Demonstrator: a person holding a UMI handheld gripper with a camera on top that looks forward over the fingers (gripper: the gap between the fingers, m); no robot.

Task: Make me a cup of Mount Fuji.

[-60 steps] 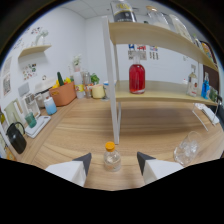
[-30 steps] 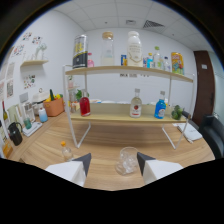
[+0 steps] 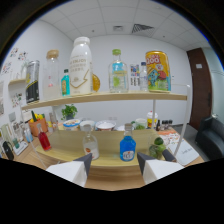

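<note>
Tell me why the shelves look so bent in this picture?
Gripper view: a wide-angle lens bows the upper shelf and frames everything in a dark circle; the big white bottle and blue bottle look soft; the open claw shows at the bottom.

A two-tier wooden shelf (image 3: 107, 98) carries everything. Along its upper board stand, from the left end, a dark can (image 3: 32, 82), a cork-stopped glass bottle (image 3: 51, 76), a small teal bottle (image 3: 65, 83), a large white bottle (image 3: 80, 67), a clear green-capped bottle (image 3: 117, 72) and a yellow tin (image 3: 158, 71) near the right end. On the lower board sit a red bottle (image 3: 44, 141), a clear flask (image 3: 90, 147), a blue bottle (image 3: 127, 148) and a green item (image 3: 157, 148).
</note>
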